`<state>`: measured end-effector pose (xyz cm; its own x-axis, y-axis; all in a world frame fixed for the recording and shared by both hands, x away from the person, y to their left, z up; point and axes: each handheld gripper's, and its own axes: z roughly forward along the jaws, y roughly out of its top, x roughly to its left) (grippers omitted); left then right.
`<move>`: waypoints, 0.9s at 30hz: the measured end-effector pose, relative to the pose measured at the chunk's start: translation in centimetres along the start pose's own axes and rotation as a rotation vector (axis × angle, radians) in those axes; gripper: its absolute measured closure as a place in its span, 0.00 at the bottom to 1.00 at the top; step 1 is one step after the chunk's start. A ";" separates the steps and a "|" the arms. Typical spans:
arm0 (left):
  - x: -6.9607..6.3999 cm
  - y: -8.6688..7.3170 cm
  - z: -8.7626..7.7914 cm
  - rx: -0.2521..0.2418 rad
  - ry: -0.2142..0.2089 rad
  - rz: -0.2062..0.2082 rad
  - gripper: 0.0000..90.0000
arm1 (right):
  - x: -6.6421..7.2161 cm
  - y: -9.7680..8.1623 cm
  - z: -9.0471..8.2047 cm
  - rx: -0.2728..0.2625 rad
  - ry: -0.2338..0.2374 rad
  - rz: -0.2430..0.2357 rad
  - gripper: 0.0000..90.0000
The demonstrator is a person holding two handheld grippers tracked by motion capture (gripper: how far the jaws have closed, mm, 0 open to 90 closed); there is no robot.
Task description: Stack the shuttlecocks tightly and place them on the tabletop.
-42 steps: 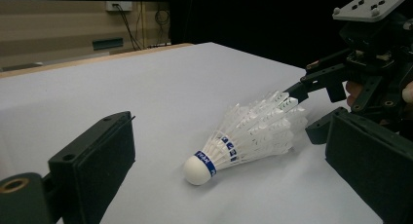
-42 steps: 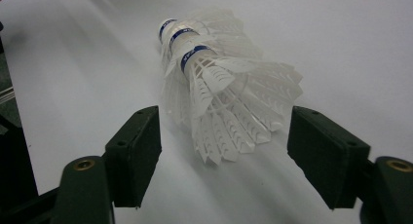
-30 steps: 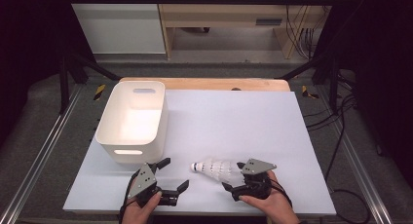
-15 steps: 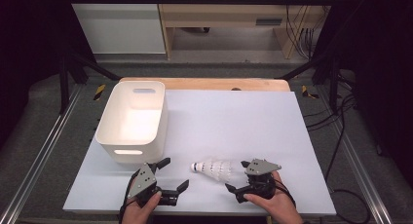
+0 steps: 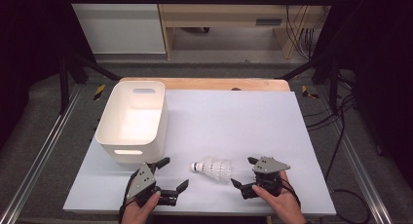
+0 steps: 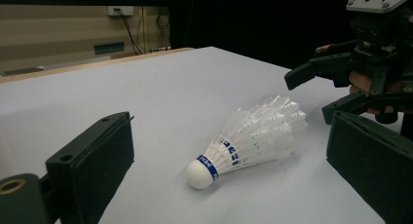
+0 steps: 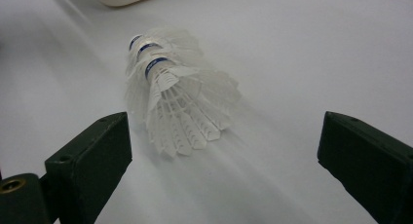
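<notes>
A stack of white feather shuttlecocks (image 5: 213, 168) with blue bands lies on its side near the table's front edge, cork end toward the left. My left gripper (image 5: 174, 173) rests open just left of it, with the cork (image 6: 198, 174) ahead of its gap. To the right, my right gripper (image 5: 242, 171) is open; its jaws have just been opening. The feather skirt (image 7: 180, 107) lies in front of them, with nothing pinched. The left gripper view also shows the right gripper (image 6: 311, 95) beyond the stack.
A white plastic bin (image 5: 109, 126) with handle slots stands at the left of the white tabletop (image 5: 243, 121), just behind the left gripper. A wooden strip (image 5: 204, 84) runs along the far edge. Metal rails flank the table.
The right gripper has drawn a little to the right, away from the feather end, and its jaws stand slightly wider. The left gripper and the shuttlecocks have not moved.
</notes>
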<state>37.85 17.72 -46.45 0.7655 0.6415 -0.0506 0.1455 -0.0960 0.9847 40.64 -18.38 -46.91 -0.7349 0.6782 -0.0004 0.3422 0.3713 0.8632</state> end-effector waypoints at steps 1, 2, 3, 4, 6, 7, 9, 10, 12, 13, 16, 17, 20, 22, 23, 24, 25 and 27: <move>0.0 0.0 0.0 -0.001 -0.001 0.000 0.03 | -0.1 0.0 -0.1 -0.004 -0.004 0.004 0.07; 0.0 0.0 0.0 -0.001 -0.001 0.001 0.03 | -0.2 0.0 -0.2 -0.008 -0.008 0.007 0.07; 0.0 0.0 0.0 -0.001 -0.003 0.002 0.03 | -0.3 0.0 -0.3 -0.013 -0.011 0.009 0.07; -0.1 0.0 0.0 -0.002 -0.005 0.003 0.03 | -0.3 0.0 -0.4 -0.018 -0.015 0.012 0.07; -0.1 0.1 0.0 -0.005 -0.007 0.005 0.03 | -0.5 0.0 -0.5 -0.029 -0.024 0.018 0.07; -0.1 0.1 0.0 -0.008 -0.007 0.006 0.03 | -0.6 0.0 -0.6 -0.034 -0.028 0.022 0.07; 0.0 0.1 -0.1 -0.016 -0.008 0.011 0.03 | -0.8 0.0 -0.8 -0.042 -0.037 0.027 0.08; 0.0 0.2 -0.2 -0.021 -0.007 0.013 0.03 | -0.9 0.0 -0.9 -0.047 -0.041 0.030 0.08; 0.1 0.2 -0.3 -0.030 -0.005 0.017 0.03 | -1.1 0.0 -1.1 -0.058 -0.051 0.034 0.08; 0.1 0.3 -0.3 -0.032 -0.005 0.018 0.03 | -1.2 0.0 -1.2 -0.066 -0.058 0.036 0.08; 0.2 0.3 -0.4 -0.037 -0.002 0.018 0.03 | -1.5 0.0 -1.6 -0.094 -0.071 0.041 0.08; 0.2 0.3 -0.4 -0.038 -0.001 0.019 0.03 | -1.6 0.0 -1.6 -0.102 -0.076 0.041 0.08; 0.3 0.3 -0.5 -0.039 -0.002 0.022 0.03 | -1.8 -0.1 -1.9 -0.120 -0.090 0.047 0.08; 0.3 0.3 -0.5 -0.039 -0.001 0.021 0.03 | -1.9 -0.2 -1.9 -0.126 -0.099 0.047 0.08; 0.3 0.3 -0.5 -0.040 -0.001 0.019 0.03 | -2.0 -0.3 -2.0 -0.130 -0.105 0.048 0.08; 0.3 0.3 -0.6 -0.041 0.000 0.020 0.03 | -2.1 -0.3 -2.0 -0.134 -0.109 0.051 0.08; 0.4 0.3 -0.6 -0.041 0.000 0.019 0.03 | -2.1 -0.3 -2.1 -0.138 -0.111 0.052 0.08; 0.4 0.3 -0.6 -0.041 0.002 0.018 0.03 | -2.2 -0.4 -2.2 -0.147 -0.120 0.050 0.08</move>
<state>37.85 18.41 -46.04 0.7666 0.6413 -0.0322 0.1055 -0.0764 0.9915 40.86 -21.39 -46.16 -0.6410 0.7675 -0.0080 0.2807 0.2441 0.9282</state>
